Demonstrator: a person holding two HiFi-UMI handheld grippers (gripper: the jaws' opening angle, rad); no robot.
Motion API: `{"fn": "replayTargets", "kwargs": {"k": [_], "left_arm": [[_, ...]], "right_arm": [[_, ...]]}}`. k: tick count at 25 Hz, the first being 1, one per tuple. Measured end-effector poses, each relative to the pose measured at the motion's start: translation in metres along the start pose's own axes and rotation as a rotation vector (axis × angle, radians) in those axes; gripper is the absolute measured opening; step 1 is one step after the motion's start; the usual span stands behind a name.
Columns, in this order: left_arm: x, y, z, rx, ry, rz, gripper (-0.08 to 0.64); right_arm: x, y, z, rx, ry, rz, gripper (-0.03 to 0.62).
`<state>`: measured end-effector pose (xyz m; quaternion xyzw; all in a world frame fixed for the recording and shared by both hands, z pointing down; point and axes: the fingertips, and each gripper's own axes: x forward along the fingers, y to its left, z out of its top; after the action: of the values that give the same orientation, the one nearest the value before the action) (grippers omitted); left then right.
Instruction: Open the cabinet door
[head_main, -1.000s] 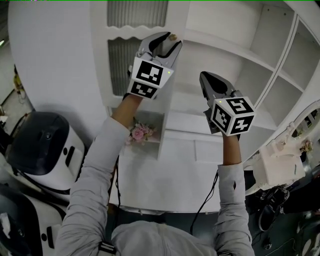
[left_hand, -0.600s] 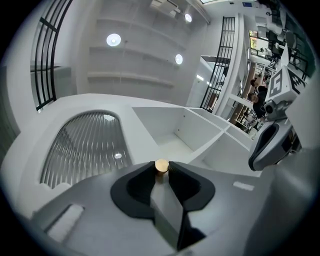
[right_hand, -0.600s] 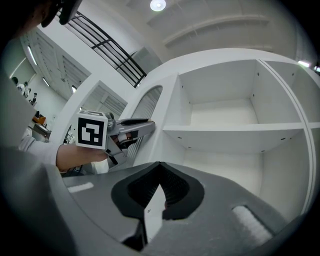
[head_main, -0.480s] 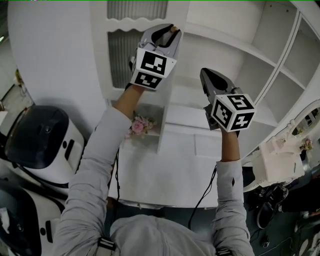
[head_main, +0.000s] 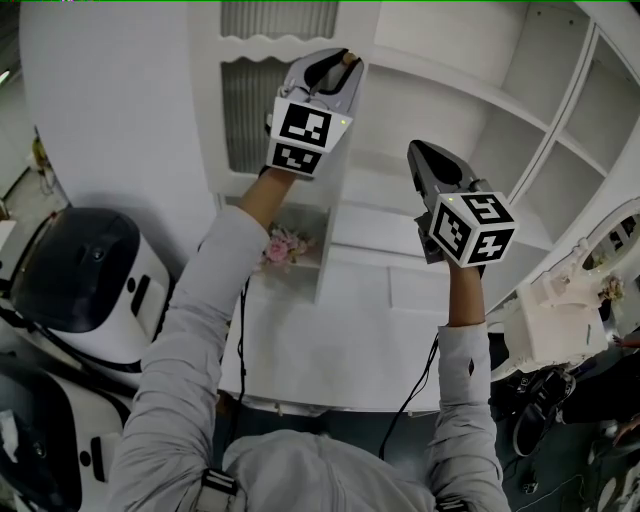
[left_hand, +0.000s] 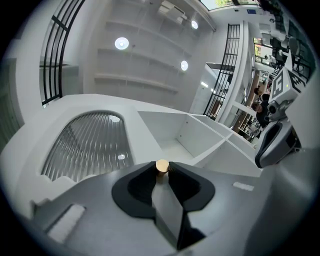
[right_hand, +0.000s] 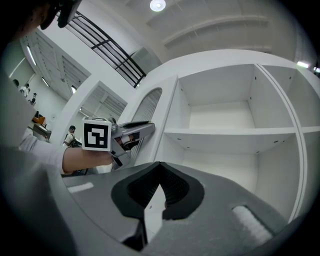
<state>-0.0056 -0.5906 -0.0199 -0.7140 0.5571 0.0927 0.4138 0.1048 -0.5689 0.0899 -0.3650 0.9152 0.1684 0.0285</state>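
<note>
The white cabinet door (head_main: 245, 110) has a ribbed glass panel (left_hand: 90, 145) and a small brass knob (left_hand: 162, 164) near its edge. My left gripper (left_hand: 163, 171) is shut on that knob, one pad on each side of it. From the head view the left gripper (head_main: 338, 68) reaches up to the knob (head_main: 347, 57) at the door's right edge. My right gripper (head_main: 424, 158) hangs to the right in front of the open shelves, shut with nothing in it. Its tips (right_hand: 159, 166) meet in the right gripper view, where the left gripper (right_hand: 145, 129) also shows at the door's edge.
White shelf compartments (head_main: 560, 150) fill the cabinet to the right of the door. Pink flowers (head_main: 284, 247) lie on a low shelf below the left arm. A black and white machine (head_main: 80, 290) stands at the left, a white device (head_main: 555, 335) at the right.
The left jaws stood open around the knob a second ago and have since shut on it. The right gripper has hardly moved.
</note>
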Motion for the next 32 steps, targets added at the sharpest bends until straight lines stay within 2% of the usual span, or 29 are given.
{"fn": "replayTargets", "kwargs": {"k": [11, 22, 32], "left_arm": [[-0.032, -0.001, 0.034, -0.051, -0.114, -0.034, 0.094], [-0.060, 0.001, 0.054, -0.102, -0.168, -0.066, 0.091], [-0.087, 0.004, 0.072, -0.199, -0.214, -0.118, 0.091]], "right_arm": [[-0.008, 0.027, 0.004, 0.001, 0.013, 0.001, 0.002], [-0.018, 0.058, 0.017, -0.007, 0.014, -0.022, 0.002], [-0.022, 0.097, 0.038, -0.026, -0.042, -0.007, 0.002]]}}
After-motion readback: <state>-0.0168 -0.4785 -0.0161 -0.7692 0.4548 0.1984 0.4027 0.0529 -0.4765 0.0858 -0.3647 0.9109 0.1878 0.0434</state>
